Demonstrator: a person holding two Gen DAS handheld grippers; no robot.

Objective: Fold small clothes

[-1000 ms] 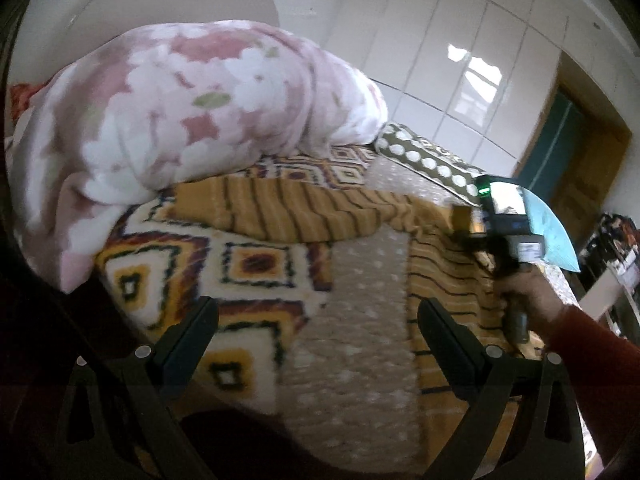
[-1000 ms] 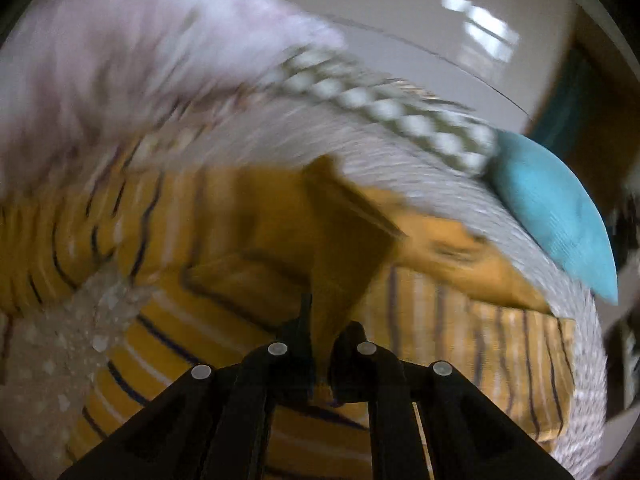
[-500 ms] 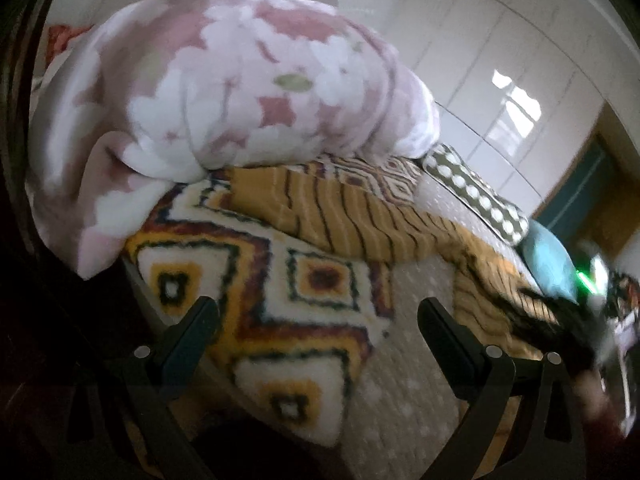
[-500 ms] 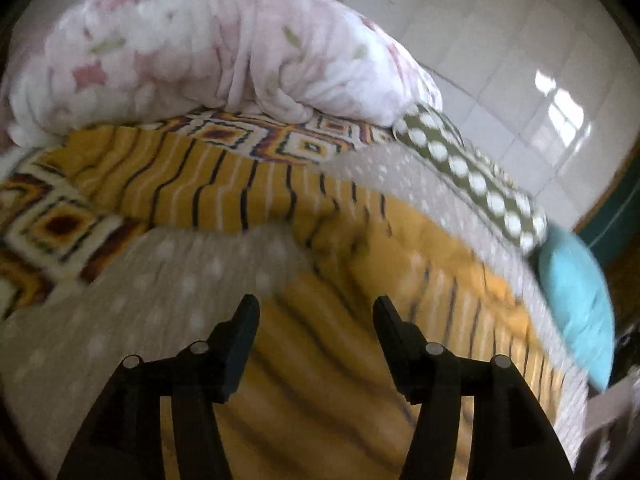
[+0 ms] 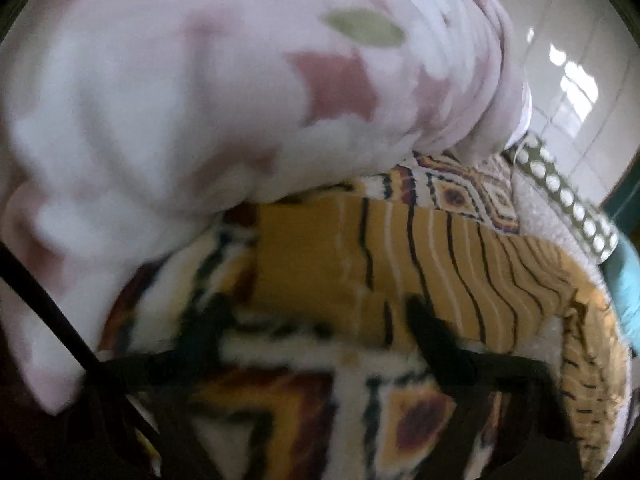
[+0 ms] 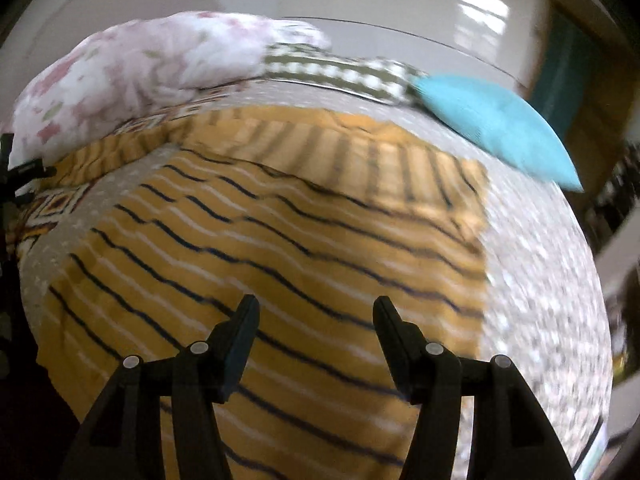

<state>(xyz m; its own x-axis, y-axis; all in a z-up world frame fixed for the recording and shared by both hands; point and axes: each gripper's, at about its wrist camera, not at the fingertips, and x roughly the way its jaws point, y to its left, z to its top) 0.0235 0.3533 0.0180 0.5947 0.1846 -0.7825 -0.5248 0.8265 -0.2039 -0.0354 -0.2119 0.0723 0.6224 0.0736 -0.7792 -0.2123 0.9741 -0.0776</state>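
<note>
A mustard-yellow garment with dark and white stripes lies spread on the bed. Its sleeve stretches left onto a patterned blanket. My right gripper is open and empty, just above the garment's body. My left gripper is open and empty, its blurred fingers close over the sleeve's cuff end and the blanket. In the right wrist view the left gripper shows at the far left edge.
A big pink floral duvet is piled right behind the sleeve. A geometric patterned blanket lies under it. A green dotted pillow and a turquoise pillow lie at the bed's far side. Grey dotted bedspread lies right of the garment.
My right gripper let go of the garment, opened and pulled back over its body. My left gripper moved forward and left, close to the sleeve end by the duvet.
</note>
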